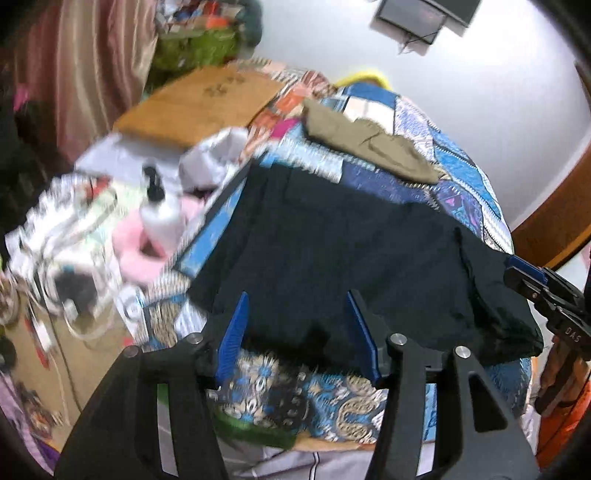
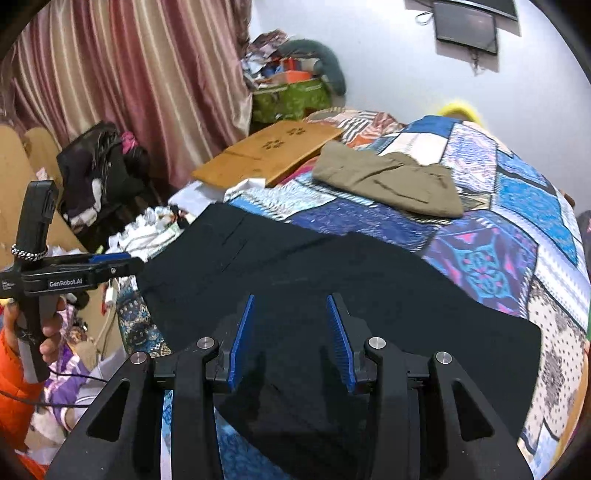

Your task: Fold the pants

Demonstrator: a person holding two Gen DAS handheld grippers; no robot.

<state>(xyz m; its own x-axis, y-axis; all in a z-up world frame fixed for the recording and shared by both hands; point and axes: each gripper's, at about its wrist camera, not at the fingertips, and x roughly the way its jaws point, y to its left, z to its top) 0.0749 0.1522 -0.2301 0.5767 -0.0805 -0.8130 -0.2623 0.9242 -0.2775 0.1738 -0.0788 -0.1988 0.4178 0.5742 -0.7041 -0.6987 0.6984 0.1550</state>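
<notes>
Meanwhile, dark pants (image 2: 332, 280) lie spread flat on the patchwork bed (image 2: 517, 206), long axis running along its near edge. Both the left gripper (image 1: 295, 332) and right gripper (image 2: 291, 339) hover with fingers spread, empty, the right directly above the cloth and seemingly nearer.

White wall (image 2: 388, 55), striped curtain (image 2: 129, 81), patchwork-quilted bed (image 2: 517, 206), wall-mounted screen (image 2: 467, 27).
</notes>
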